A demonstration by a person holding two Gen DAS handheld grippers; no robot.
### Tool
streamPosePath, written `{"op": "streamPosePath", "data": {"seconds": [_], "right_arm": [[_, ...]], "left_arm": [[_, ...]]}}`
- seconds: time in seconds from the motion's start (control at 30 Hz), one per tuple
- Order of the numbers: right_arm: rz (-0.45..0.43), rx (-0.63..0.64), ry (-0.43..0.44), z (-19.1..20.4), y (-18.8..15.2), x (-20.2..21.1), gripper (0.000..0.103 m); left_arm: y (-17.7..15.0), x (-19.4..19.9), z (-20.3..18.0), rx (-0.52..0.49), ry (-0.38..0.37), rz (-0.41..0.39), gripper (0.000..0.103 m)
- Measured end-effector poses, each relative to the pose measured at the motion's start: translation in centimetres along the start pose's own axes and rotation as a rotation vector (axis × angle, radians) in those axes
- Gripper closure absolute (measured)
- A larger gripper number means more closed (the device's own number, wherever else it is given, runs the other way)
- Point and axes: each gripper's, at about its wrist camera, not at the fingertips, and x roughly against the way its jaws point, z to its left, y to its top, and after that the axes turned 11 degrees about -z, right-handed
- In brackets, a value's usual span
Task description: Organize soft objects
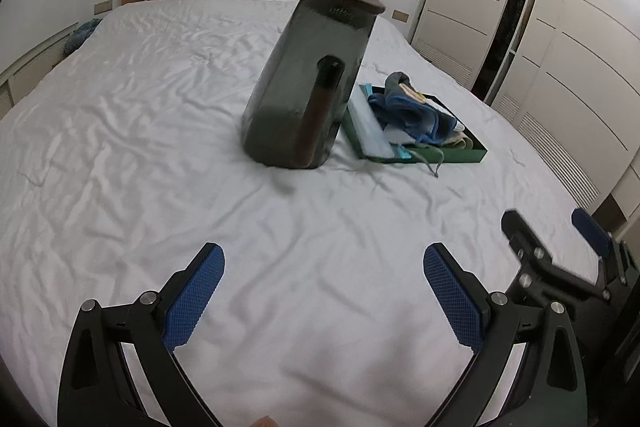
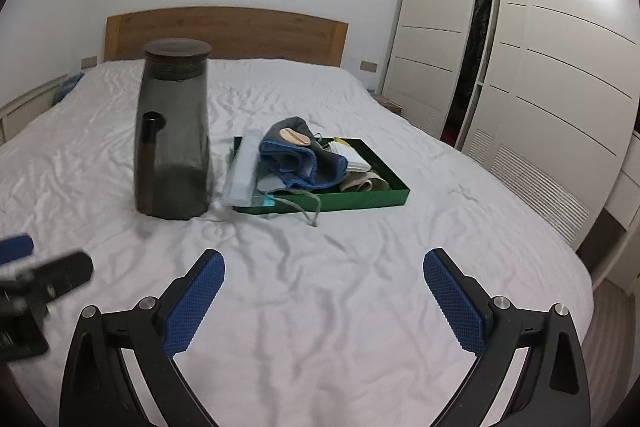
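Left wrist view: the left tool (image 1: pixel 324 269) fills the bottom of the frame, its blue pads (image 1: pixel 194 297) spread wide with only the white bed (image 1: pixel 120 147) sheet between them, so it is released and grasps nothing. At the lower right edge the right tool (image 1: pixel 556 231) shows blurred over the bed's near corner, also spread apart and empty. Right of centre a dark smoky jug (image 1: pixel 304 83) with a flat lid stands on the sheet, appearing tilted in this view. Just beside it, to the right, lies a shallow green tray (image 1: pixel 476 155) heaped with soft things: a blue-edged cloth (image 1: pixel 404 115), a grey piece above it and a pale flat pack along the tray's left side. A grey cord hangs over the tray's front wall onto the sheet.

In the right wrist view the right tool (image 2: pixel 324 271) spans the bottom, pads wide apart over bare sheet. The jug (image 2: pixel 174 131) stands left of centre, the tray (image 2: pixel 360 199) at centre, its cloth (image 2: pixel 296 163) piled inside. The left tool (image 2: pixel 40 263) is a blur at the left edge. A wooden headboard (image 2: pixel 224 31) crosses the upper middle, and a white wardrobe (image 2: pixel 540 67) fills the right.
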Motion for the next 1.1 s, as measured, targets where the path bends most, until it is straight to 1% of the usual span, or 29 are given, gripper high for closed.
{"op": "streamPosePath", "data": {"seconds": [0.13,0.27,0.4,0.5,0.6,0.63,0.73,0.77,0.8,0.83,0.93,1.0,1.1], "right_arm": [[-0.041,0.014,-0.003,1.4,0.2,1.2,0.000],[-0.065,-0.014,-0.001,1.5,0.4,2.7,0.000],[-0.060,-0.020,0.014,0.9,1.3,6.0,0.000],[-0.065,-0.007,0.031,0.2,2.5,9.8,0.000],[-0.064,-0.007,0.078,-0.5,3.7,15.0,0.000],[-0.065,0.002,0.099,-0.8,4.1,17.3,0.000],[-0.069,0.004,0.137,-1.8,4.5,22.1,0.000],[-0.070,0.005,0.146,-2.3,4.6,23.8,0.000],[-0.073,0.006,0.152,-2.7,4.6,25.3,0.000],[-0.083,0.011,0.155,-3.1,4.6,27.0,0.000],[-0.107,0.029,0.147,-4.2,4.5,31.8,0.000],[-0.123,0.025,0.154,-5.0,4.4,35.0,0.000],[-0.146,0.033,0.146,-5.7,4.0,39.5,0.000]], "left_arm": [[-1.0,0.6,1.4,0.004,0.005,0.000,0.005],[-1.3,1.6,1.9,0.006,0.007,-0.019,0.005],[-1.2,4.3,1.6,-0.011,0.021,-0.036,0.005],[-0.8,8.2,0.9,-0.009,0.020,-0.045,0.005],[-0.3,13.1,-0.1,-0.023,0.038,-0.071,0.005],[-0.2,14.9,-0.3,-0.020,0.044,-0.079,0.005],[-0.1,20.6,-1.1,-0.006,0.034,-0.096,0.002],[-0.1,21.9,-1.3,-0.002,0.024,-0.100,0.001],[-0.2,23.3,-1.5,0.000,0.018,-0.107,0.001],[-0.3,25.5,-1.9,-0.008,0.026,-0.130,0.001],[-1.0,30.1,-2.8,-0.045,0.037,-0.192,0.001],[-1.5,32.0,-3.1,-0.054,0.024,-0.202,0.001],[-2.5,34.9,-2.5,-0.028,0.024,-0.202,0.001]]}}
